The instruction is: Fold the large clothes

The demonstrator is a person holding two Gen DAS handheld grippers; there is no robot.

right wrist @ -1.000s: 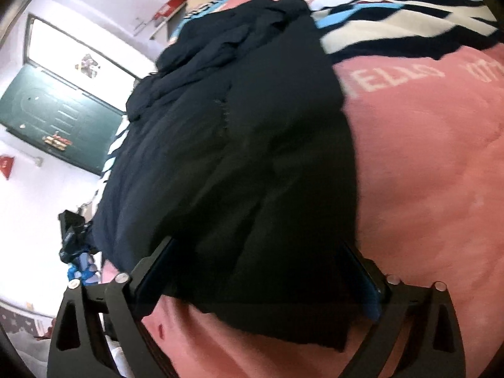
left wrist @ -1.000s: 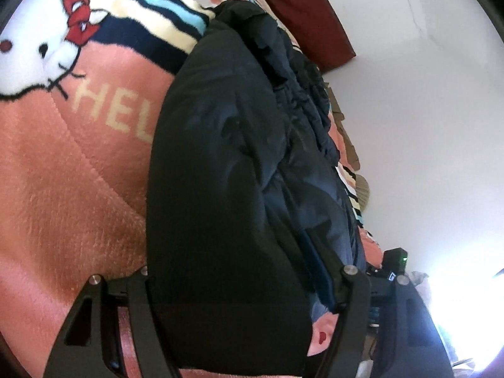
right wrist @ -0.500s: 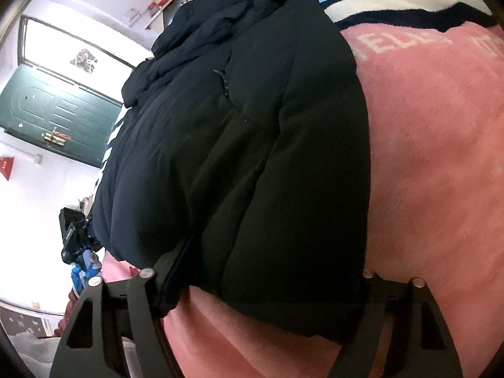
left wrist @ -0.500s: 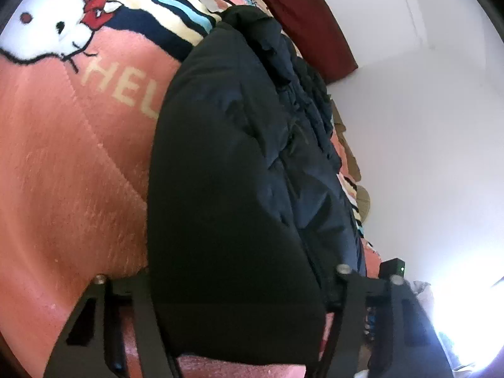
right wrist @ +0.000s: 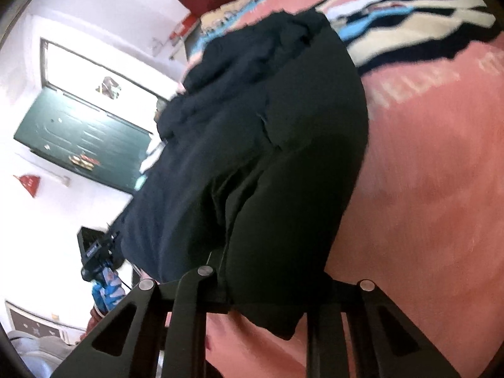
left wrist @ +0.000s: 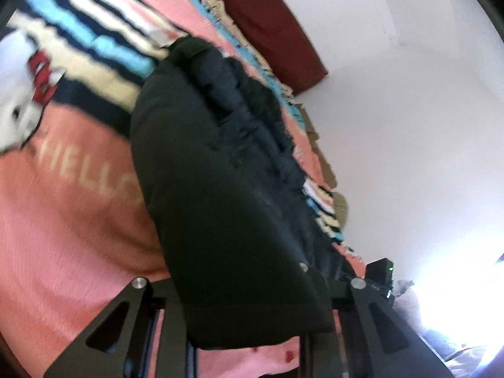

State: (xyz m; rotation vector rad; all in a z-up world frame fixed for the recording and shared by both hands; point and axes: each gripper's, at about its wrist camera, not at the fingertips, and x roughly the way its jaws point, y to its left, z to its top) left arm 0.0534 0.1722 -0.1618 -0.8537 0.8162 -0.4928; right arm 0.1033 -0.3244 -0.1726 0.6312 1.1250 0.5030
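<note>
White walls and a green door (right wrist: 82, 145) surround the bed (left wrist: 78, 220), which is covered by a pink blanket with pale lettering and blue, cream and navy stripes.

Left tool (left wrist: 245, 324): its jaws have just been closing and now pinch the near hem of the black jacket (left wrist: 226, 208), the padded cloth bulging out between and over the fingers (left wrist: 176, 330). From that grip the jacket runs away along the bed toward the dark red headboard (left wrist: 277, 28), close to the bed's wall-side edge, its hem raised off the blanket.

Right tool (right wrist: 261, 312): its jaws have likewise just been closing and are clamped on another part of the same hem of the jacket (right wrist: 283, 157), a fold of cloth hanging below the fingers (right wrist: 189, 308). Beyond it the jacket lies bunched toward the door-side edge of the bed, with open pink blanket (right wrist: 425, 204) on its other side.
</note>
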